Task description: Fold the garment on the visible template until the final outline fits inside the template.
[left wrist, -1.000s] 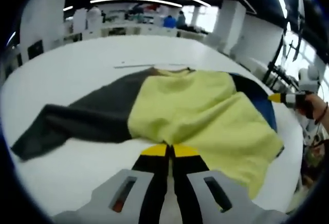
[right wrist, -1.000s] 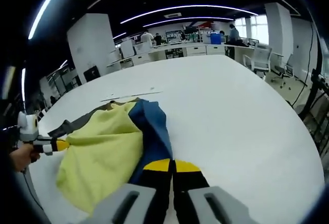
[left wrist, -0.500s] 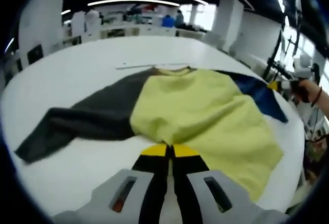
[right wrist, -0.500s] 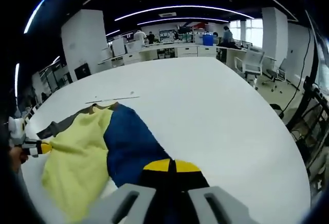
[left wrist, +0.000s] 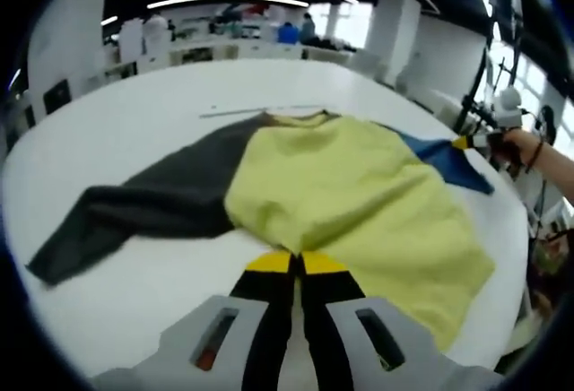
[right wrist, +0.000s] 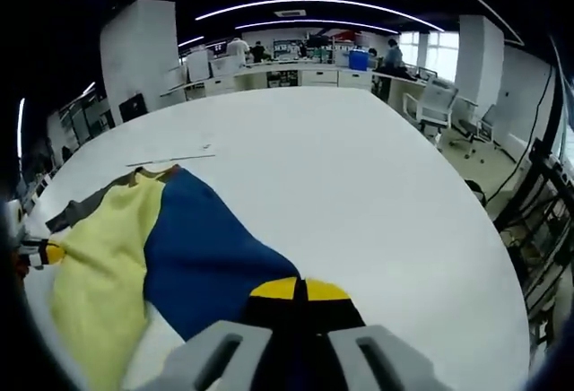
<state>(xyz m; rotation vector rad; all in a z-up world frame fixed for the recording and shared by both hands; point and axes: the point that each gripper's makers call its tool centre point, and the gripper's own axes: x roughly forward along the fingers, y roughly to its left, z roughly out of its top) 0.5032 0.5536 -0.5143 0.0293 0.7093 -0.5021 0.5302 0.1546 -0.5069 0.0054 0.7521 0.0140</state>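
A garment lies spread on the white table (left wrist: 134, 113), with a yellow body (left wrist: 350, 185), a dark grey sleeve (left wrist: 143, 203) stretched left and a blue sleeve (left wrist: 444, 153) drawn out to the right. My left gripper (left wrist: 296, 263) is shut at the near yellow hem; from the other side it appears as the left gripper (right wrist: 49, 253) at the yellow body (right wrist: 94, 265). My right gripper (right wrist: 300, 290) is shut on the end of the blue sleeve (right wrist: 206, 256), which fans wide toward the collar. A hand holds that right gripper (left wrist: 462, 143) near the table's right edge.
A thin pale strip (left wrist: 260, 110) lies on the table just behind the collar, also seen as the strip (right wrist: 170, 160). Office chairs (right wrist: 439, 104) and a dark metal stand (right wrist: 538, 203) are beyond the right table edge. Desks and people sit far back.
The right gripper has pulled the blue sleeve outward off the yellow body, so the sleeve now lies opened out. The left gripper has held its place at the hem.
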